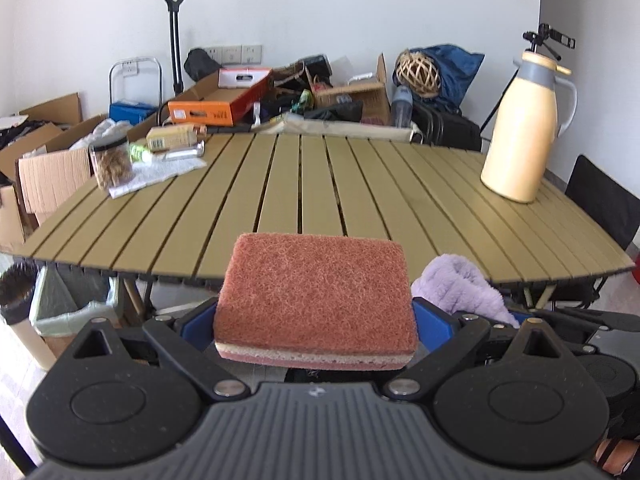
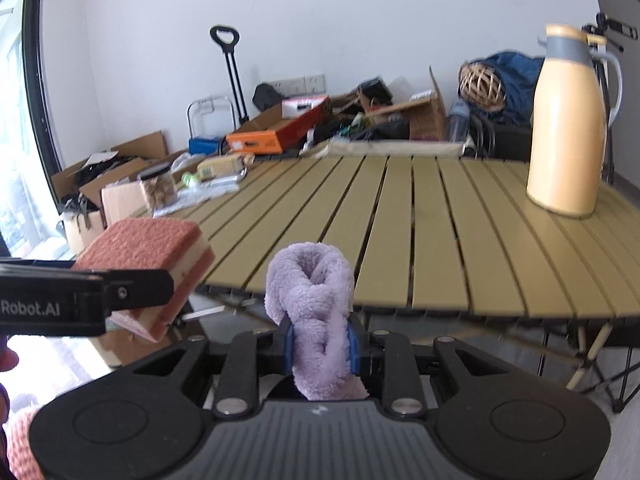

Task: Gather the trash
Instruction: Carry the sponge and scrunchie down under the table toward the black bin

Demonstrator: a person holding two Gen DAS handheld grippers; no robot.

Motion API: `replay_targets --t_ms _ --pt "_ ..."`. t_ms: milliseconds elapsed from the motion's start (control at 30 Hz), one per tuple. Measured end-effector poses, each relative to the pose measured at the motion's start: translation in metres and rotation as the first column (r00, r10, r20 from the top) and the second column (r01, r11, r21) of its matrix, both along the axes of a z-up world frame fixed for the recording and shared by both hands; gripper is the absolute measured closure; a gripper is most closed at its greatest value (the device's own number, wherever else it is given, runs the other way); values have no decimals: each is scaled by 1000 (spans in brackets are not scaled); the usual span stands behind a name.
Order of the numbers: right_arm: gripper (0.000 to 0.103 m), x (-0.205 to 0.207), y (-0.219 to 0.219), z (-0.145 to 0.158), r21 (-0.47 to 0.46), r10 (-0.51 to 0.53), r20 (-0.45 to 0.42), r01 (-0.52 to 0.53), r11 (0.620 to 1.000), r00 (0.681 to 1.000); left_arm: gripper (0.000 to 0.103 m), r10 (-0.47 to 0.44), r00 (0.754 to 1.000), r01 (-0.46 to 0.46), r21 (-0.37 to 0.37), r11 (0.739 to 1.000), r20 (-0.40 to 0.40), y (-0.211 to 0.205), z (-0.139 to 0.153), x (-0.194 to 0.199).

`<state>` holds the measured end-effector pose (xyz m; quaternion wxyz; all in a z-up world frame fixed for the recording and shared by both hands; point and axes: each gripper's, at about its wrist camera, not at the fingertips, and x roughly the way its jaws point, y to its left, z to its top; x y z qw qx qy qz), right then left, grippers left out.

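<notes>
I have the left gripper (image 1: pixel 315 320) clamped on a sponge (image 1: pixel 315 300), its blue pads pressed against the two short sides; the sponge lies flat between them, rough reddish face up, with a pale layer and a pink layer showing along its near edge. From the right wrist view I see the same sponge (image 2: pixel 148 248) off to the left, held out on the left gripper's black arm, just short of the table's near edge.

My right gripper (image 2: pixel 320 346) is pinched narrow on a lilac fluffy cloth (image 2: pixel 312 312); the cloth is bunched and twisted, standing up out of the jaws, its lower end hanging down behind the pads. In the left wrist view that cloth (image 1: pixel 460 284) shows just to the right of the sponge.

Ahead of both grippers lies the slatted olive table (image 1: pixel 320 184); neither held thing touches it. At its far left corner I see the likely trash: a crumpled white paper sheet (image 1: pixel 160 172), a clear jar with brown contents (image 1: pixel 112 162) standing on the paper, a yellowish carton (image 1: pixel 172 138) lying on its side, a small green wrapper (image 1: pixel 138 152) and a silvery foil pack (image 1: pixel 184 154) beside it. At the far right stands a cream thermos jug (image 1: pixel 520 132) with a grey lid, upright, well apart from the pile; behind the table, cardboard boxes (image 1: pixel 52 168) and clutter line the wall.
</notes>
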<state>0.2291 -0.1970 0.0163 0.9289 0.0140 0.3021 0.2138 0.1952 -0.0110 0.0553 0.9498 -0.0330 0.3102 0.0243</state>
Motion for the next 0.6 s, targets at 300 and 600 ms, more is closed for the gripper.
replay_targets --t_ms 300,600 --pt "79 -14 2 -56 -26 15 -116 -19 999 993 4 19 994 -21 -17 1000 -105 11 -46 -3" --pt "79 -18 2 -108 -49 11 -232 -23 999 973 4 50 974 -56 -23 998 -221 22 -101 7"
